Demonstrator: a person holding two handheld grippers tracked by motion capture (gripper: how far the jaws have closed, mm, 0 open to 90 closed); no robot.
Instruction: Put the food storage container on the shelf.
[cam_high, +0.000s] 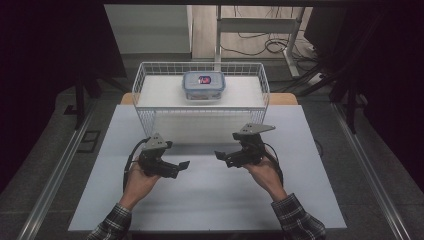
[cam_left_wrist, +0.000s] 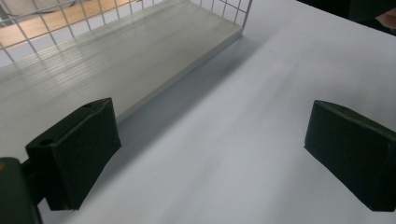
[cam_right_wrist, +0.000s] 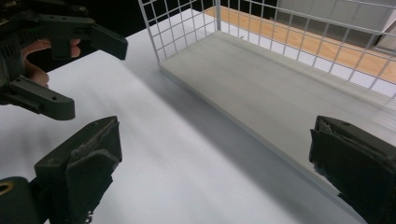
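A white wire basket (cam_high: 142, 82) stands at the far side of the white table (cam_high: 210, 200). Inside it, toward the back middle, sits a clear lidded box (cam_high: 203, 86) with a blue rim and a red and blue label. My left gripper (cam_high: 184, 165) hovers in front of the basket, pointing right, open and holding nothing. My right gripper (cam_high: 220, 156) faces it from the right, open and holding nothing too. In the left gripper view the jaws of the left gripper (cam_left_wrist: 210, 154) stand wide apart over bare table. The right gripper (cam_right_wrist: 215, 172) likewise frames bare table, with the left gripper (cam_right_wrist: 88, 74) farther off.
The basket's pale floor (cam_left_wrist: 116, 51) and its front edge run close ahead of both grippers, seen also as the basket floor (cam_right_wrist: 289, 88). A wooden desk edge (cam_high: 285, 98) shows behind the basket. Dark floor, metal rails (cam_high: 365, 165) and cables surround the table.
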